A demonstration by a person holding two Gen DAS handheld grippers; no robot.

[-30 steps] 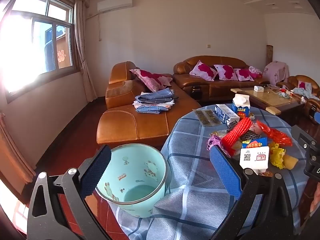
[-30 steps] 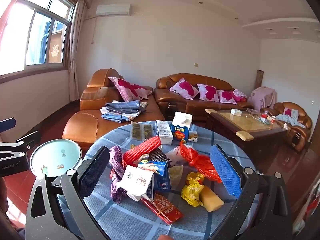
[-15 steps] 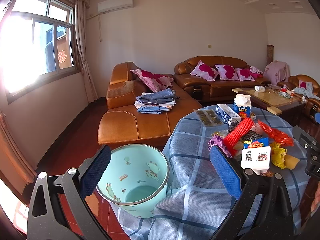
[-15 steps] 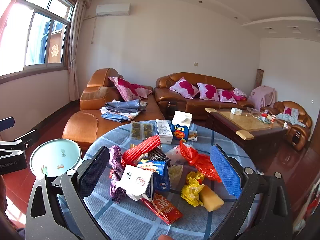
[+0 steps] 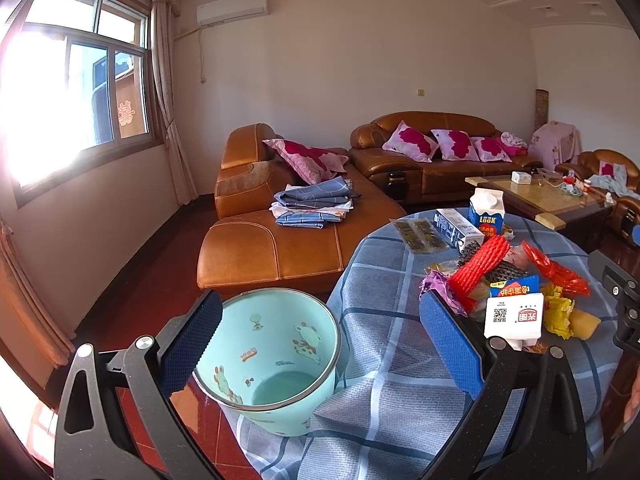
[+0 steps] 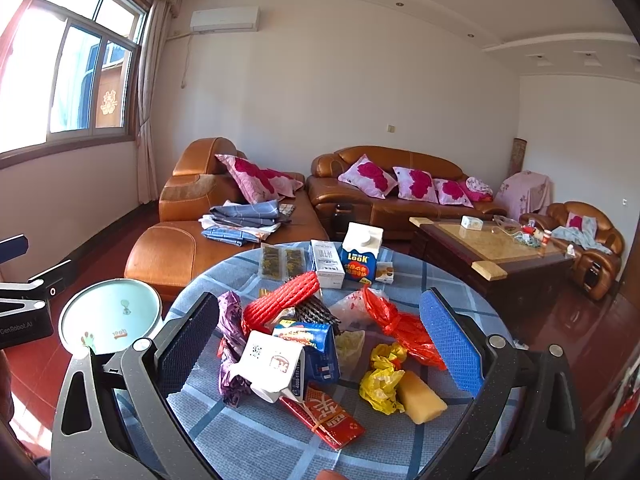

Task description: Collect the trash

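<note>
Both my grippers, left (image 5: 320, 360) and right (image 6: 320, 354), gape wide; the bin (image 5: 268, 360) sits against the table's (image 5: 384, 380) left edge, the trash pile (image 6: 320, 340) mid-table.

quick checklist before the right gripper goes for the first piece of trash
1. Right gripper open and holding nothing: ok.
2. Left gripper open and holding nothing: ok.
3. Green bin upright, mouth unobstructed, beside the table: ok.
4. White carton lies between the right fingers' line, on top of the pile: ok.
5. Carton free of the blue packet it leans on: cannot tell.
6. Bin looks empty, with room: ok.
</note>
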